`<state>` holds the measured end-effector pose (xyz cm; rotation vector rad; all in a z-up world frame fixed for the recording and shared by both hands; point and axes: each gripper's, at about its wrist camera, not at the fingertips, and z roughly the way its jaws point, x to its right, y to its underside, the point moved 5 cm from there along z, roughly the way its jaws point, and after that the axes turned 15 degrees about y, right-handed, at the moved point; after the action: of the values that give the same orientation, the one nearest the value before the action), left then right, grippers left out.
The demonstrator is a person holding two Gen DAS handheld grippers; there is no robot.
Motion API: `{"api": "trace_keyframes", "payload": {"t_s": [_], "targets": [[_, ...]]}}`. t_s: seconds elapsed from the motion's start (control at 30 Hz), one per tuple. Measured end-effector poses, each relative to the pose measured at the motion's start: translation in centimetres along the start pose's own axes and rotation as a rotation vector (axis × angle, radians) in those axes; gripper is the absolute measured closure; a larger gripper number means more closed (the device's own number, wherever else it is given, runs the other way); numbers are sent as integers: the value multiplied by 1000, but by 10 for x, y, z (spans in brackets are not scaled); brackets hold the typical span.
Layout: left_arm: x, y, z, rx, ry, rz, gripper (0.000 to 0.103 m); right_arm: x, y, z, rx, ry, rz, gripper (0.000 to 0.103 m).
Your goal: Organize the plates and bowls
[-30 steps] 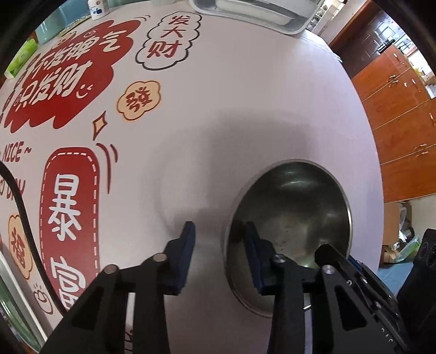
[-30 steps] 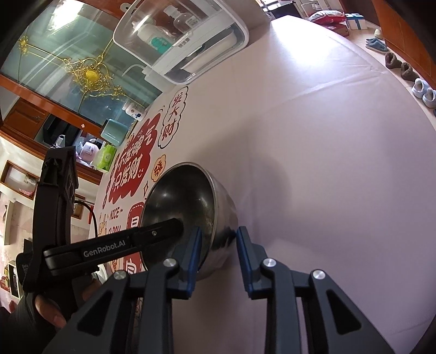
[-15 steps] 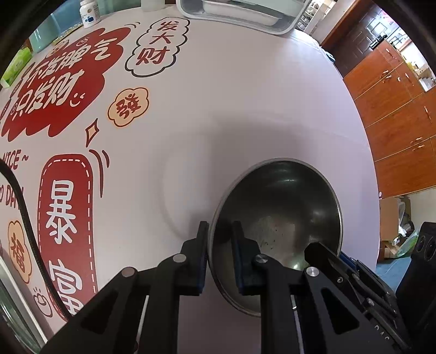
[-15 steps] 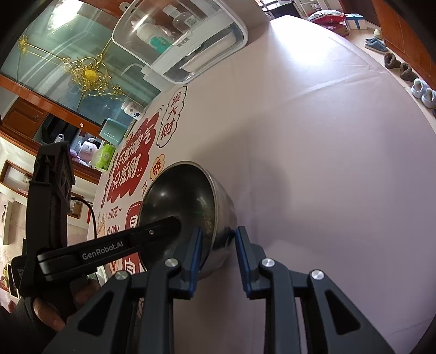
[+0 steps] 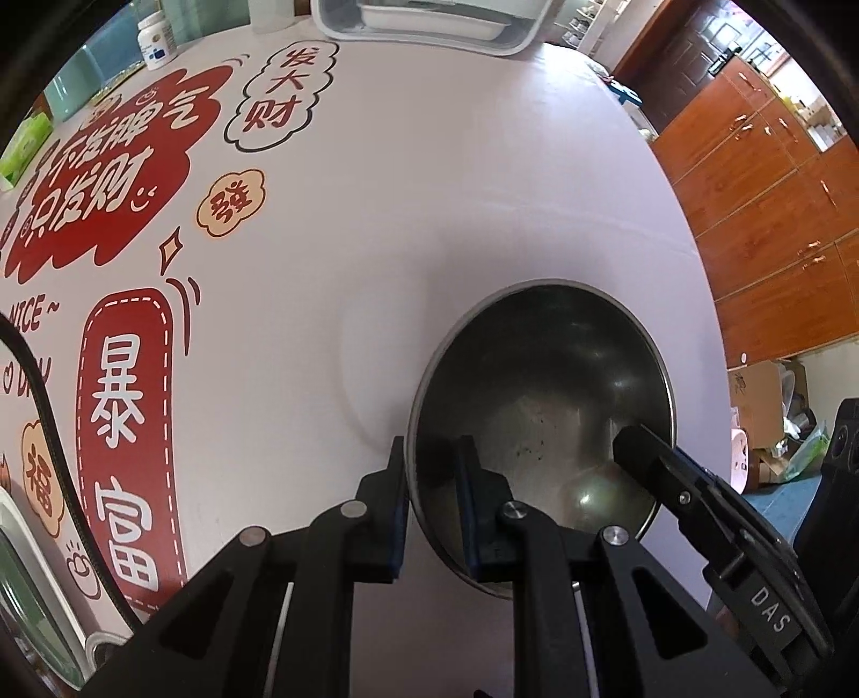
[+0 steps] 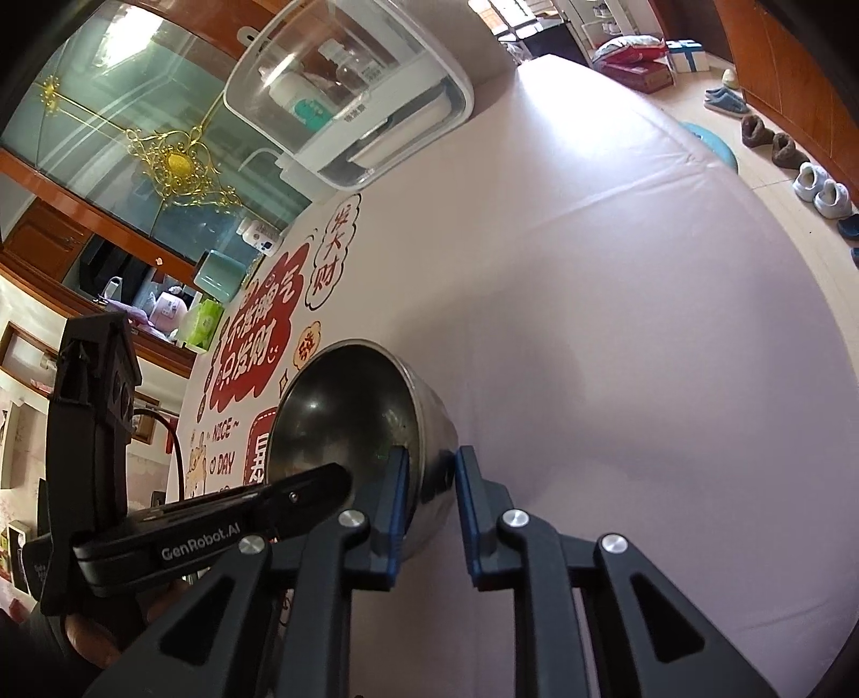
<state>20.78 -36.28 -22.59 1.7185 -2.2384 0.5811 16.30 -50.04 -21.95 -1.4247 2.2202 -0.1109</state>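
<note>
A steel bowl (image 5: 542,397) is held tilted above the pink tablecloth. My left gripper (image 5: 432,494) is shut on its near-left rim, one finger inside and one outside. My right gripper (image 6: 429,494) is shut on the opposite rim of the same bowl (image 6: 349,408), with its left finger inside the bowl. The right gripper's finger shows in the left wrist view at the bowl's right side, and the left gripper's finger crosses the right wrist view at lower left.
A clear lidded storage box (image 6: 349,102) stands at the table's far edge, also in the left wrist view (image 5: 424,21). A white pill bottle (image 5: 155,40) stands far left. A metal tray edge (image 5: 32,606) lies at lower left. Red printed patches (image 5: 102,172) cover the left tablecloth.
My left gripper closed from wide open onto the bowl's rim. The bowl has tilted and risen slightly with both grippers holding it.
</note>
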Motion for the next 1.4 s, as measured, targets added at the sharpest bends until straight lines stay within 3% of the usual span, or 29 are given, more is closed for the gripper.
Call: {"api": "trace_keyframes", "payload": {"t_s": [0.53,1.1,1.4], "targets": [[11,47,-62,63,-20,52,89,-28,29,-53,67,-13,-104,88],[-29,114,-135,185,-54,-39,89,-98,78,-86,72,-52,-343,88],[-61,157,-165,223,-85,-92,89,-130,119,-85,21,-100,-429,88]]}}
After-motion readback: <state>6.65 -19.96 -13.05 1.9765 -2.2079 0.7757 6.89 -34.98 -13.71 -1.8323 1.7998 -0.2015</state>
